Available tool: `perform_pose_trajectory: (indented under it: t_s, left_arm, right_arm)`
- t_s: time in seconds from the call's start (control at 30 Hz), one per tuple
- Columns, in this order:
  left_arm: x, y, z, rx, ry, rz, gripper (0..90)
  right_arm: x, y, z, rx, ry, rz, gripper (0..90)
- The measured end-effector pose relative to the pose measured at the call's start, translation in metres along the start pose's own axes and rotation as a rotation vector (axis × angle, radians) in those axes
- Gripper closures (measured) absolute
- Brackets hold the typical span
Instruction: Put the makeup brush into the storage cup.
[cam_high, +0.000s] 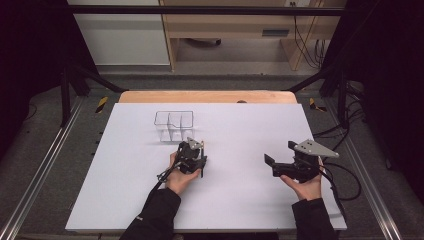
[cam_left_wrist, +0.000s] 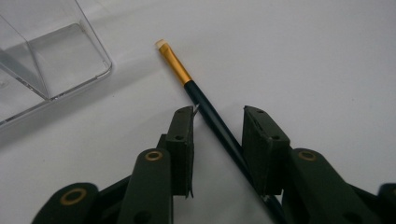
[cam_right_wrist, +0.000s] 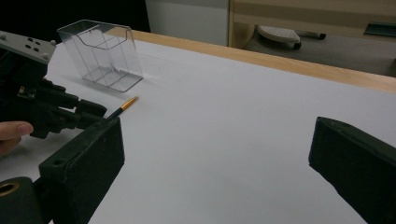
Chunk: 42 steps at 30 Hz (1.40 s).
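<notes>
Forearms in dark sleeves enter at the bottom of the high view, each hand holding a gripper over the white desk (cam_high: 125, 190). Left gripper (cam_left_wrist: 217, 126), at centre frame in the high view, has its jaws spread with a thin brush (cam_left_wrist: 205, 105) lying on the desk between them; neither jaw is seen pressing it, though the left jaw tip is just beside the handle. Brush has a dark handle, gold ferrule and pale tip pointing toward the upper left. Right gripper (cam_right_wrist: 215, 154), at lower right in the high view, has its jaws spread wide with nothing between them. Beyond the brush tip, near it but apart, stands a clear plastic organiser (cam_high: 173, 125) with compartments, at upper centre.
</notes>
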<state>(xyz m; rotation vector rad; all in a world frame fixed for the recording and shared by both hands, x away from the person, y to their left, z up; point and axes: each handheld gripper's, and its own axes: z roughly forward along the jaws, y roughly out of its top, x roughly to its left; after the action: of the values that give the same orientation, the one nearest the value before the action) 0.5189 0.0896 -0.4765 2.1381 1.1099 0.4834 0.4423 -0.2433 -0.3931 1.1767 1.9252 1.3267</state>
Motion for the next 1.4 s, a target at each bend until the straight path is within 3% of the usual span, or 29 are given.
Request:
perform_pose_trajectory:
  t_s: [0.5, 0.7, 0.83, 0.87, 1.13, 1.4]
  left_arm:
    - [0.002, 0.0, -0.005, 0.035, -0.025, 0.025, 81.9]
    - [0.004, 0.001, -0.006, 0.047, -0.043, 0.042, 81.6]
    - [0.007, 0.003, -0.008, 0.081, -0.076, 0.057, 67.7]
    - [0.008, 0.005, -0.01, 0.089, -0.066, 0.069, 63.7]
    - [0.011, 0.026, -0.023, 0.13, -0.051, 0.118, 50.0]
    - [0.011, 0.048, -0.021, 0.175, -0.054, 0.156, 38.4]
  right_arm:
    - [-0.004, 0.0, -0.003, -0.01, -0.012, 0.011, 3.9]
    - [-0.005, 0.0, -0.003, -0.007, -0.01, 0.014, 3.9]
    - [-0.005, 0.0, -0.004, -0.013, -0.009, 0.014, 4.0]
    - [-0.005, 0.0, -0.005, -0.016, -0.007, 0.017, 4.0]
    - [-0.006, 0.001, -0.006, -0.016, -0.01, 0.018, 4.0]
    - [-0.008, 0.002, -0.008, -0.022, -0.006, 0.02, 4.1]
